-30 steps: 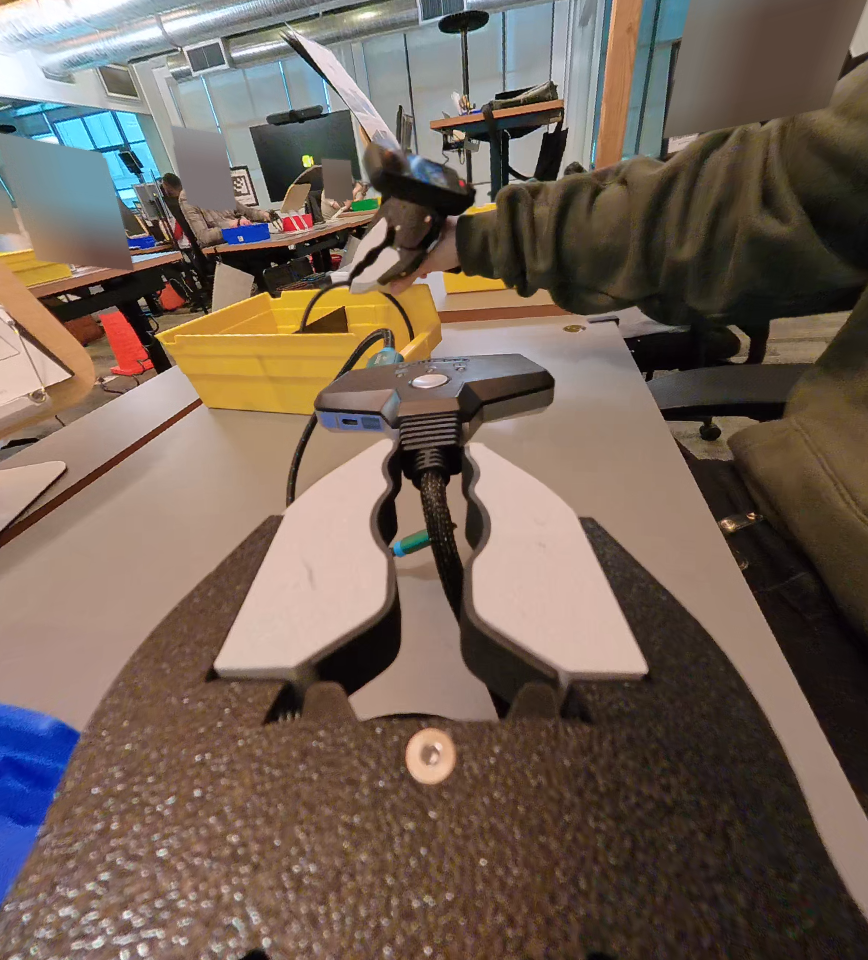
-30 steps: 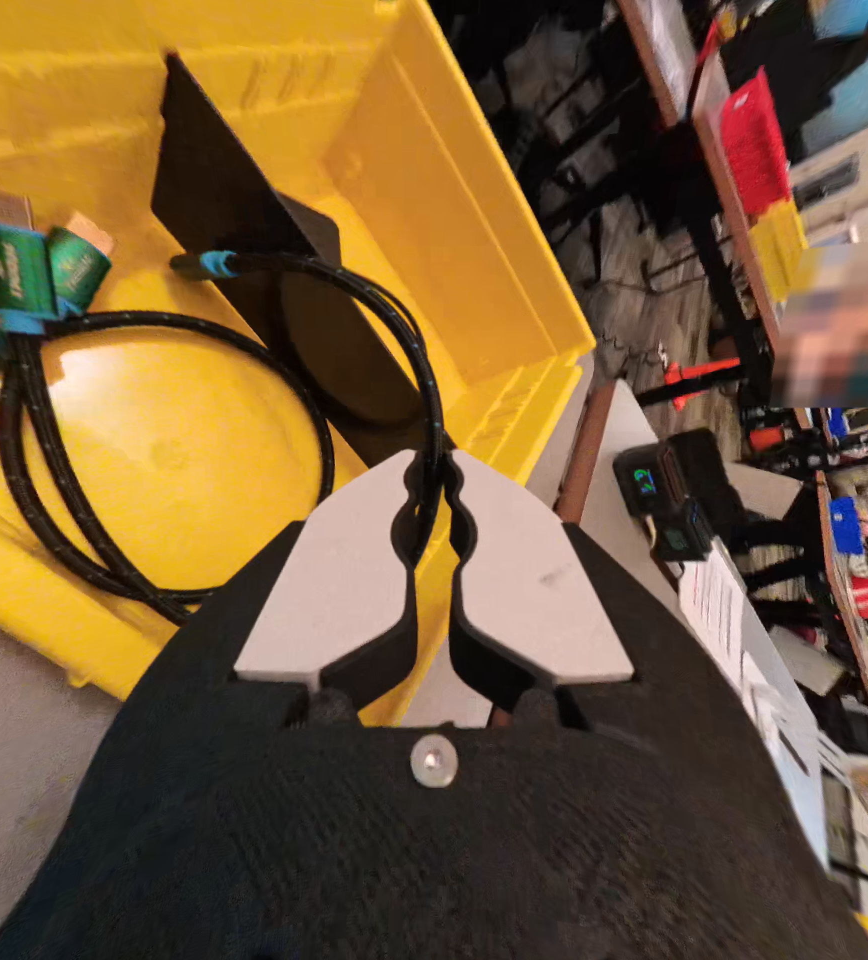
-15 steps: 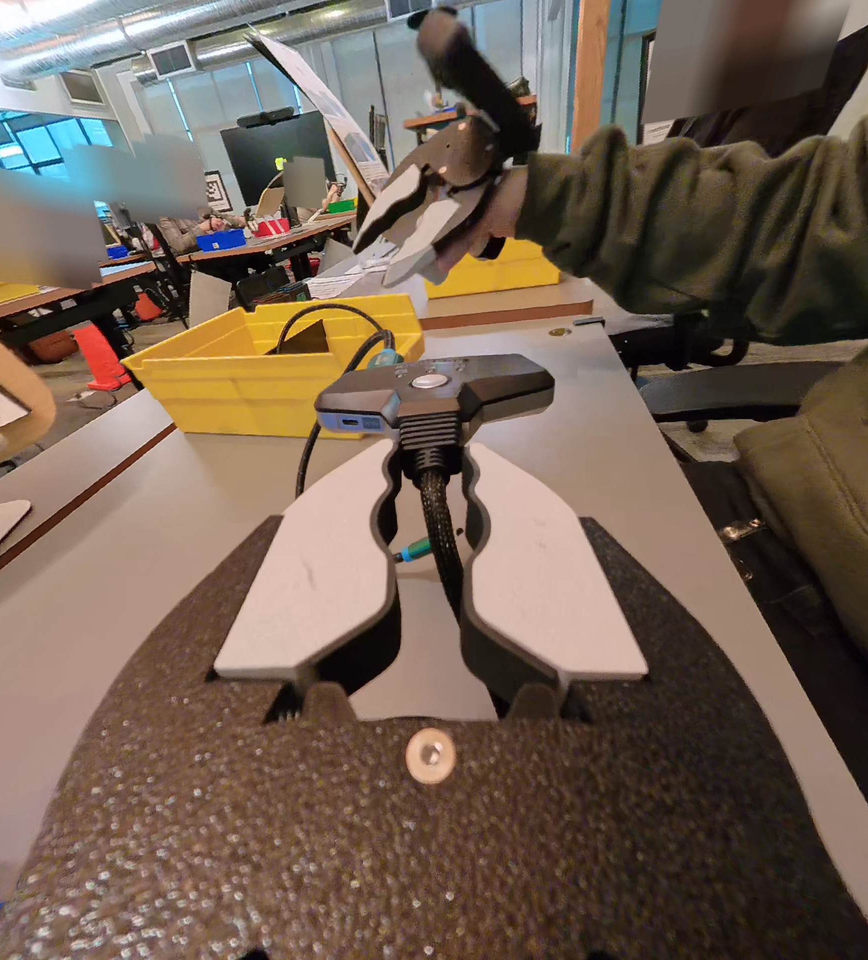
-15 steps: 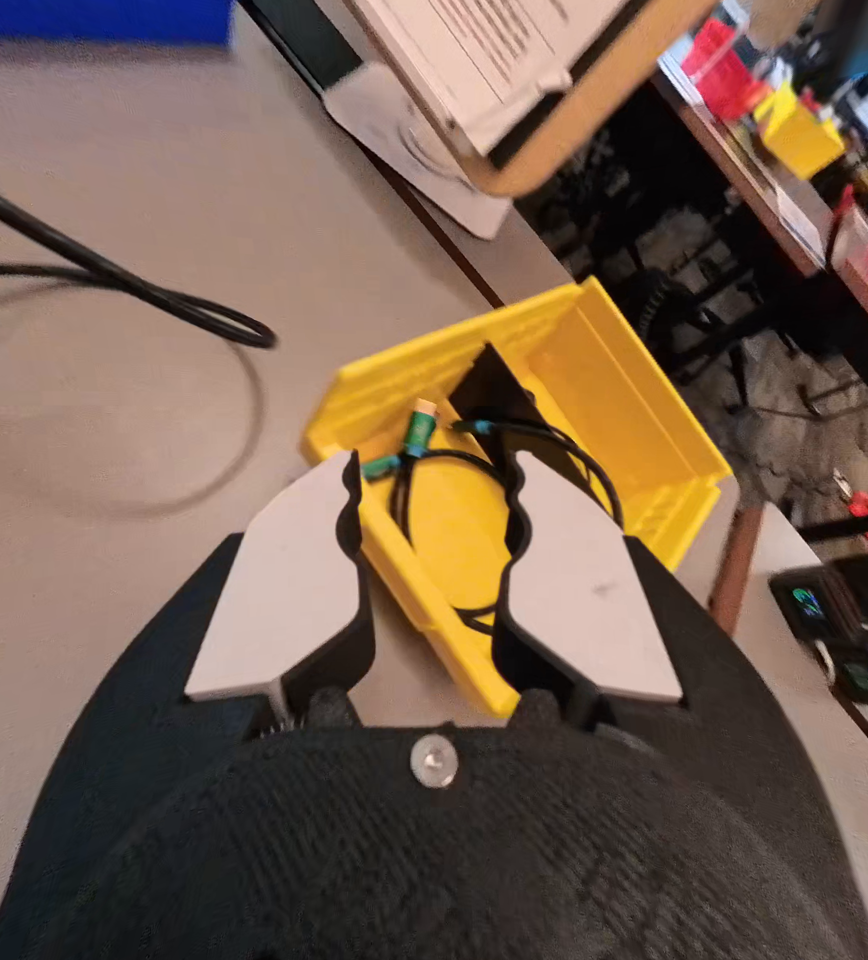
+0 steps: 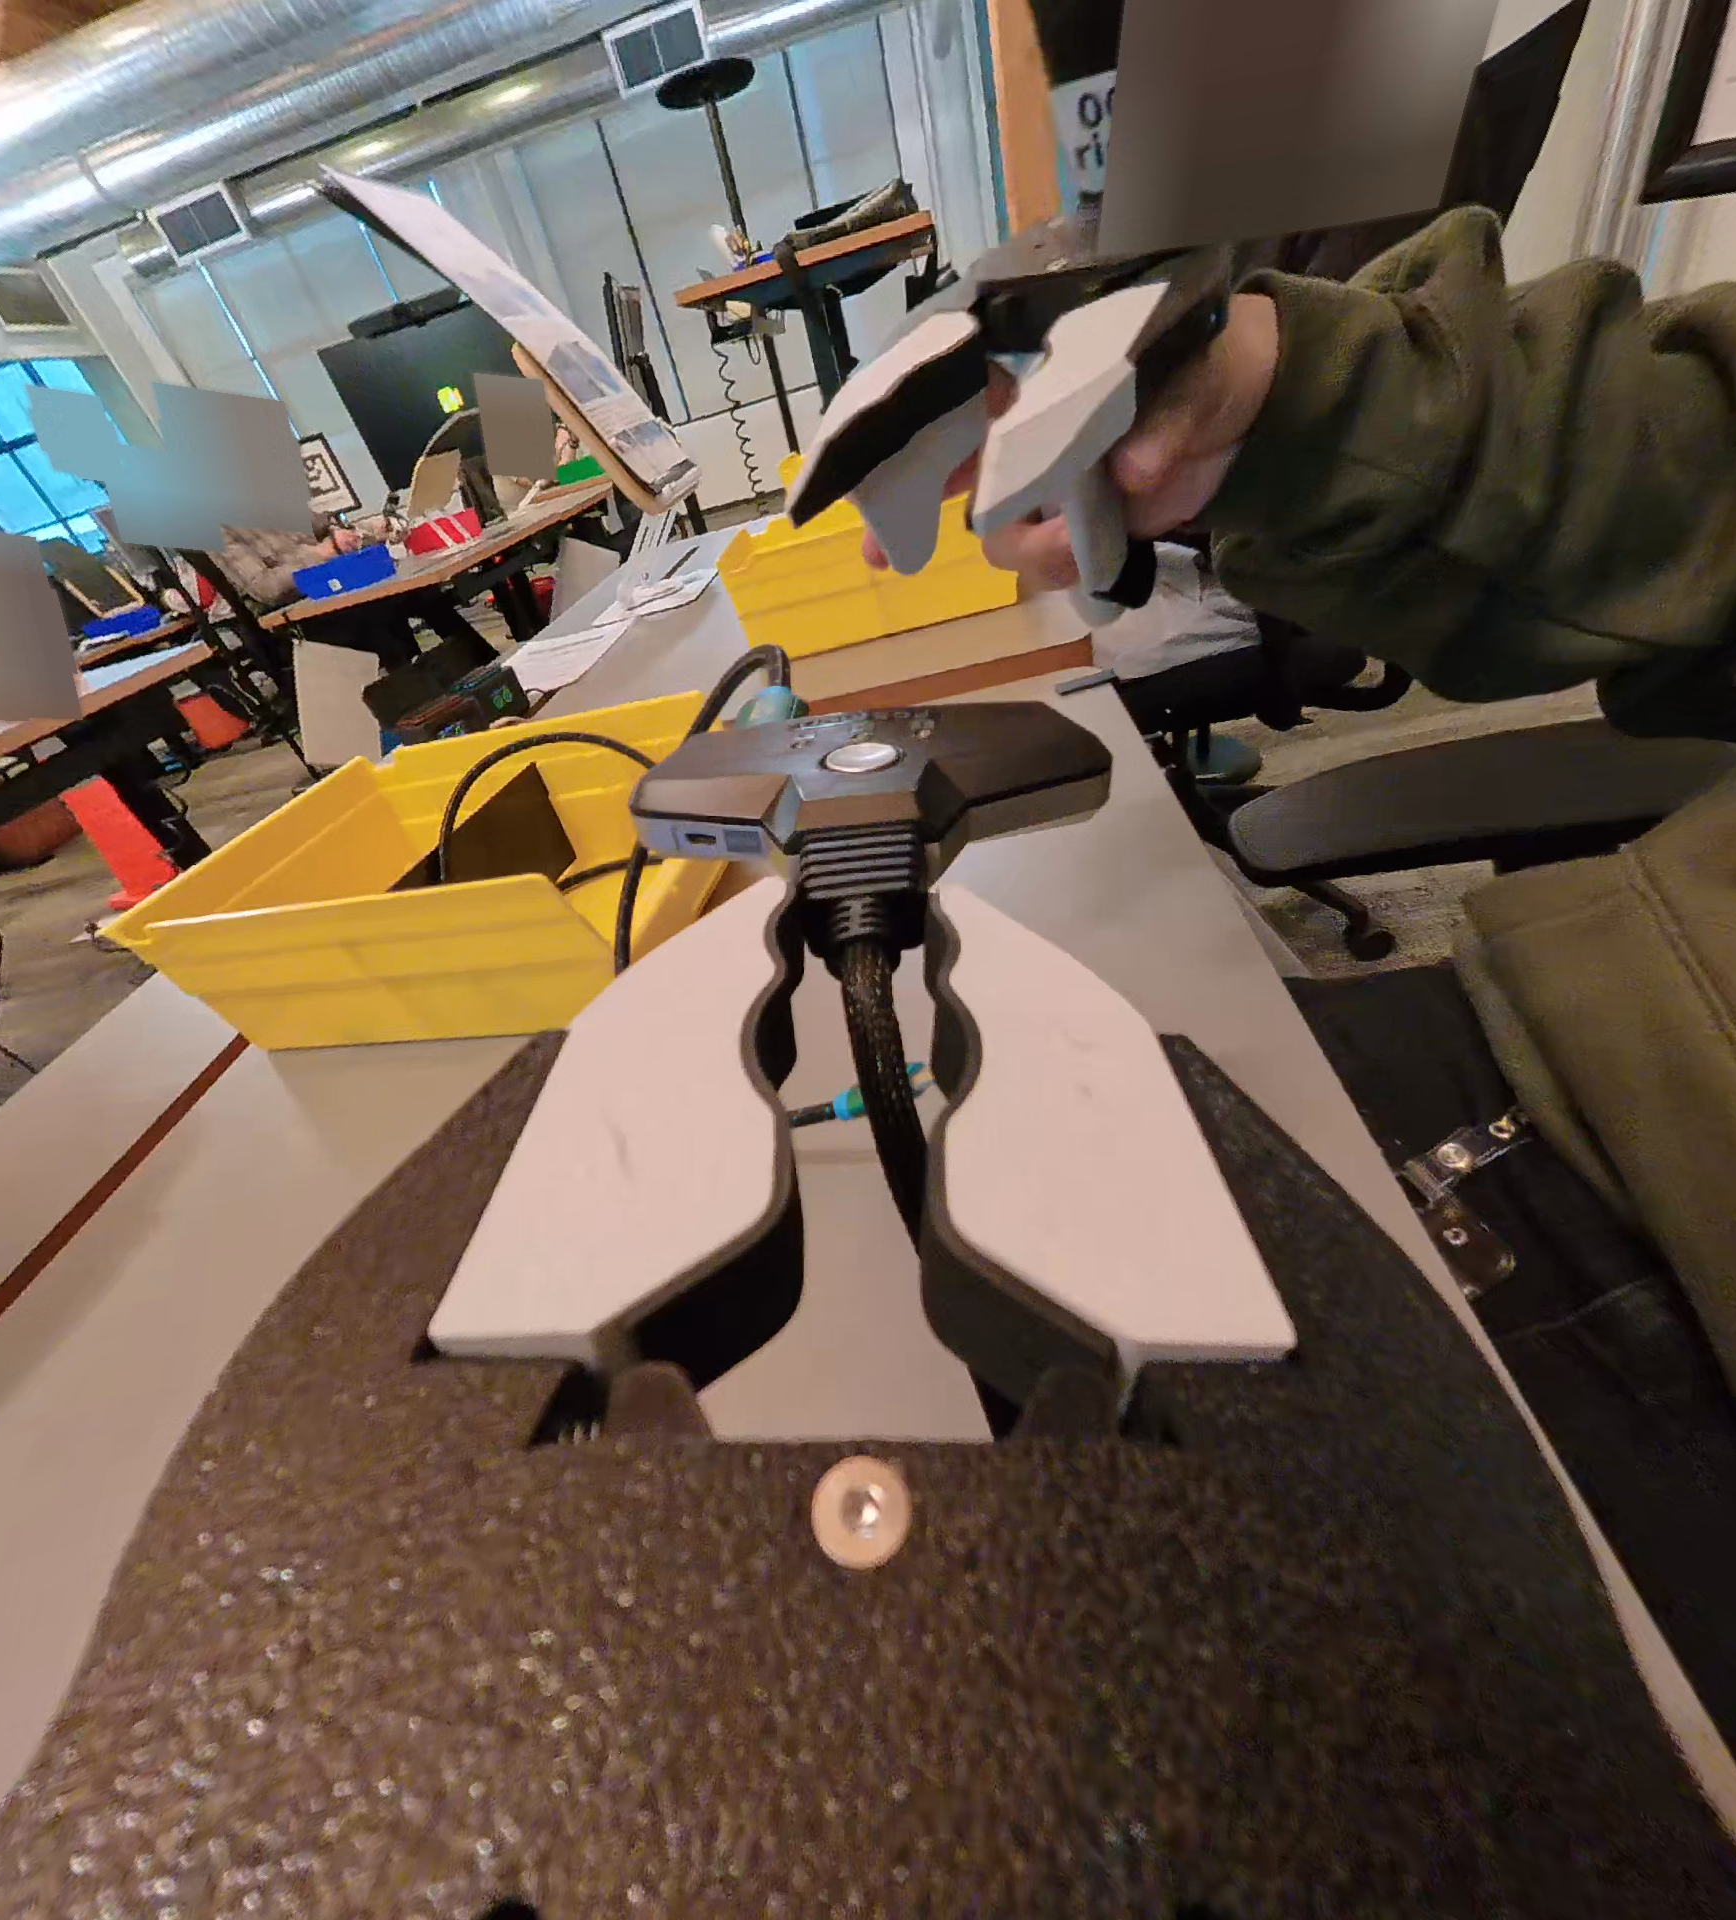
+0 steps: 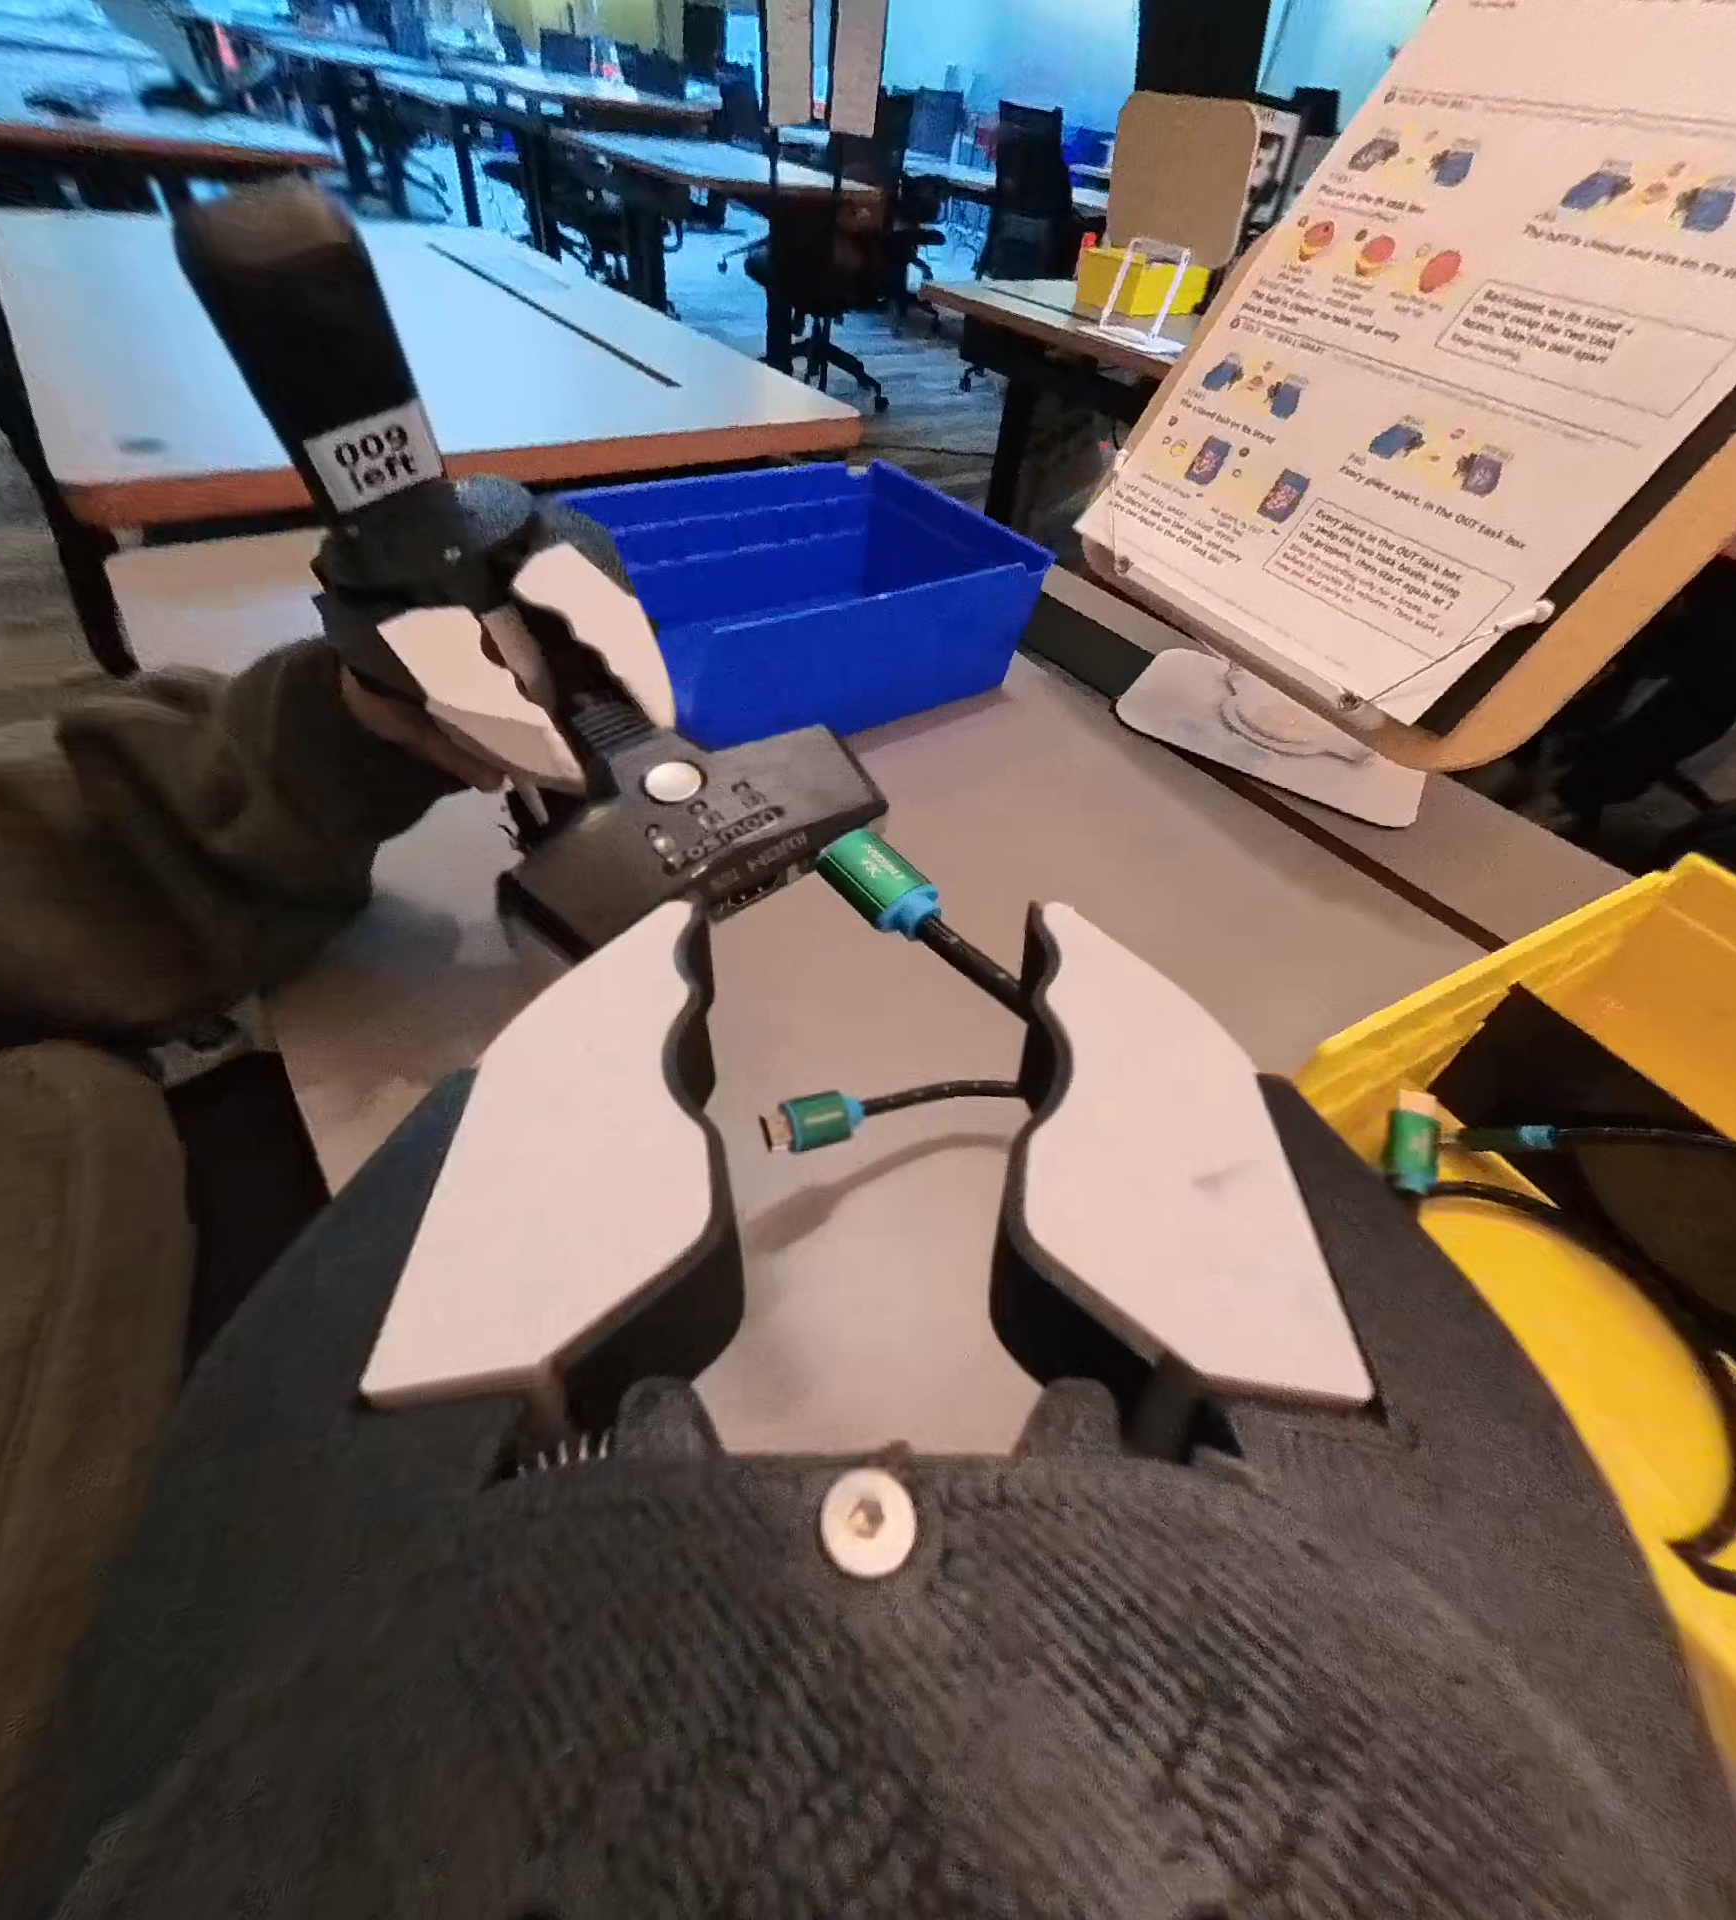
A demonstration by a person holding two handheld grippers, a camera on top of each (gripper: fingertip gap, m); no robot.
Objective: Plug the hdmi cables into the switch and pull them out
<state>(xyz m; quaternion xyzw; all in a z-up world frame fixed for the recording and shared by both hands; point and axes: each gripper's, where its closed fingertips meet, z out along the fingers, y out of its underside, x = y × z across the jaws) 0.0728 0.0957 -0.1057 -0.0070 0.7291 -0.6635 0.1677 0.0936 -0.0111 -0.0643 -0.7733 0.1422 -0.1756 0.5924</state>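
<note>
My left gripper [image 5: 859, 914] is shut on the ribbed cable collar at the back of the black HDMI switch [image 5: 874, 774] and holds it just above the grey table. In the right wrist view the switch [image 6: 698, 821] has one green HDMI plug [image 6: 874, 873] seated in its front edge, next to an empty port. A second green plug [image 6: 812, 1122] lies loose on the table between my right fingers. My right gripper [image 6: 864, 935] is open and empty, close in front of the switch. It also shows in the left wrist view [image 5: 957, 457], above and beyond the switch.
A yellow bin [image 6: 1622, 935] at the right holds another cable with a green plug [image 6: 1409, 1143]; it also shows in the left wrist view [image 5: 376, 935]. A blue bin [image 6: 812, 582] stands behind the switch. An instruction board [image 6: 1466, 364] stands at the back right.
My right gripper let go of the cable in the yellow bin, opened, rose and swung round to face the switch. My left gripper kept its hold on the switch.
</note>
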